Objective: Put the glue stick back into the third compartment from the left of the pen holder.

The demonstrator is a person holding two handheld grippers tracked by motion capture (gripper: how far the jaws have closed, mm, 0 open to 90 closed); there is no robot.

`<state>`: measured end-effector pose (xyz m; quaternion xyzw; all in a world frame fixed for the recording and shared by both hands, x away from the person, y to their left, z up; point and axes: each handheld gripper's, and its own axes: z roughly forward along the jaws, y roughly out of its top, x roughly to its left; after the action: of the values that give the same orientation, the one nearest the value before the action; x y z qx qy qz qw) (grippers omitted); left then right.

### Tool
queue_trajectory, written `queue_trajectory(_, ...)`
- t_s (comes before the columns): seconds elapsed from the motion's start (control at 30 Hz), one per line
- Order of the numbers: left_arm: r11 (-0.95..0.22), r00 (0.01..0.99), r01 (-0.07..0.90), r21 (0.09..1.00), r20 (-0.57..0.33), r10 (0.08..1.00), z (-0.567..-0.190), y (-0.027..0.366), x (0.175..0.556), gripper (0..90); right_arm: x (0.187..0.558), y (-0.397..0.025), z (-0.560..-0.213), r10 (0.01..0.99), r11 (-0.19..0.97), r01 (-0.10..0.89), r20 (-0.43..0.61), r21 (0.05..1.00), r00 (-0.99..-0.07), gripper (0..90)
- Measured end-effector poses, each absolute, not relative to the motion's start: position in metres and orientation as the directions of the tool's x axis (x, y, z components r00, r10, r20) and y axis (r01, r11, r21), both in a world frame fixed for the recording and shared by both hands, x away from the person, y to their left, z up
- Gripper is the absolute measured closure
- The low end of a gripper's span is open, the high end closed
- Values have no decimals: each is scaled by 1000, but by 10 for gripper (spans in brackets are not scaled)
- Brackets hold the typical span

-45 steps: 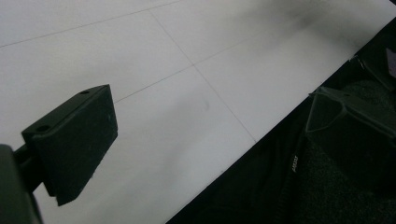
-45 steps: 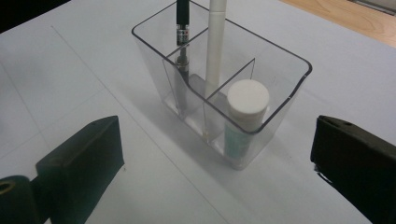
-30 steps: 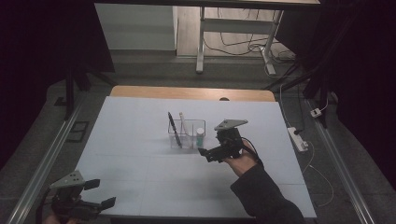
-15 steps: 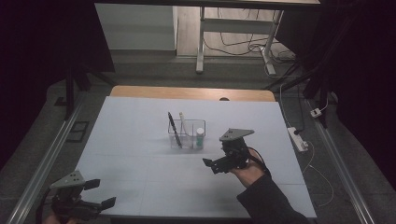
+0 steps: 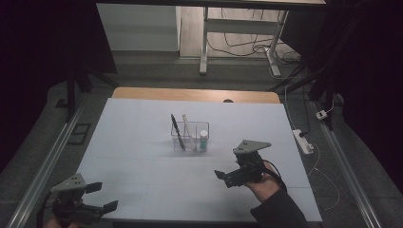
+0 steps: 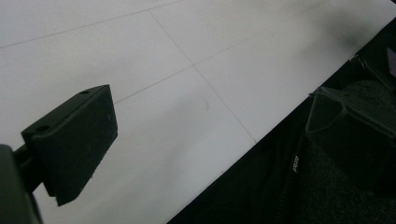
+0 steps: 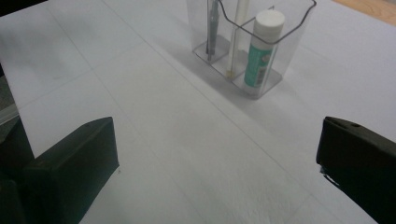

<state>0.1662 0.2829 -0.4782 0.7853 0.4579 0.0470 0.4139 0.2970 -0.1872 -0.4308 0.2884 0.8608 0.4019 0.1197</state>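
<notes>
Right claw (image 5: 222, 177) withdrew | clear organizer (image 5: 190, 137) ahead, apart | jaws spread

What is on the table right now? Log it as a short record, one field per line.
surface: white table
holder: clear organizer, near table centre
contents: dark pen, white pen, glue stick, each in its own compartment
left gripper: open, empty, at near left corner
right gripper: open, empty, in front of the organizer, apart from it
contact: none
</notes>
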Motion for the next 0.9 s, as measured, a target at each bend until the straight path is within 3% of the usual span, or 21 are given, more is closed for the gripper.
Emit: queue_trajectory(0.9,-237,576,680,694,-306,758,-478,283,167,21,260,-260,-440,698,440,482,49,758,-715,0)
